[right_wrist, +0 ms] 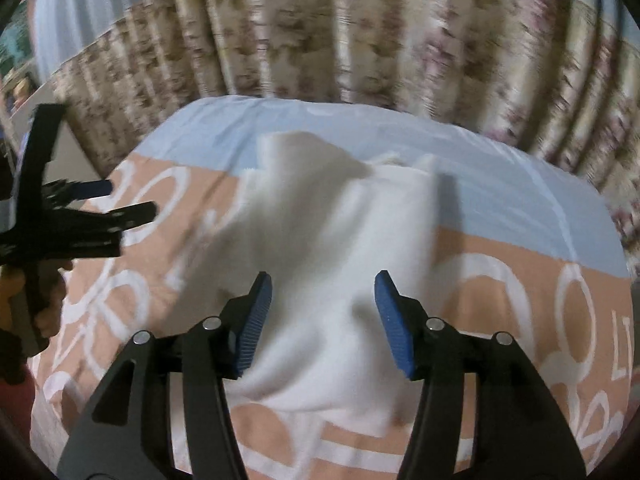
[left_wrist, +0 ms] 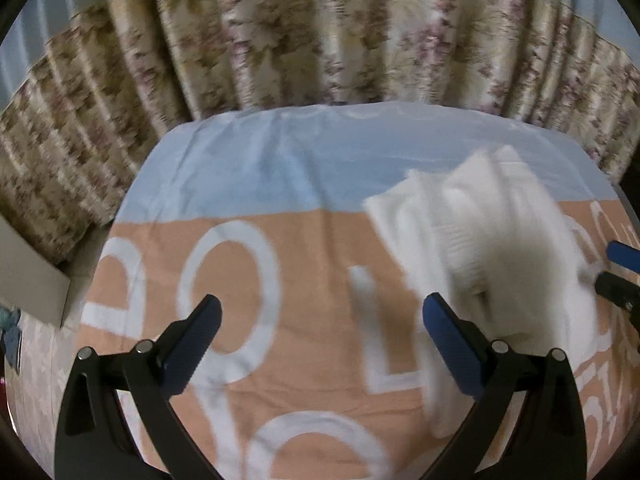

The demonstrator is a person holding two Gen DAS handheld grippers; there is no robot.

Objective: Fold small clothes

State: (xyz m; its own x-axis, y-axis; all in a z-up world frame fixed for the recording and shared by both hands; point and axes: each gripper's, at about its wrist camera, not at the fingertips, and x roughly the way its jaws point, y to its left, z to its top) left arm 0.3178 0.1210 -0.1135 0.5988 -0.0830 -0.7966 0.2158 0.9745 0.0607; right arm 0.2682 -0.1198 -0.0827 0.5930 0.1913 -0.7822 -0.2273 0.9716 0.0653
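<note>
Garment [right_wrist: 320,248] seemingly on sheet [right_wrist: 500,208], before curtain [right_wrist: 320,32]

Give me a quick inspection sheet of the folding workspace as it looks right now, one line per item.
Surface: bed sheet, light blue at the far end, orange with white lettering nearer.
Job's things: white garment, rumpled, lying on the sheet, not gripped.
Clutter: cardboard box at the sheet's left edge.
Grippers: left gripper open over bare sheet, beside the garment; right gripper open above the garment, pads clear of it.
Cables: nothing seen.
Surroundings: floral curtain behind the bed.
</note>
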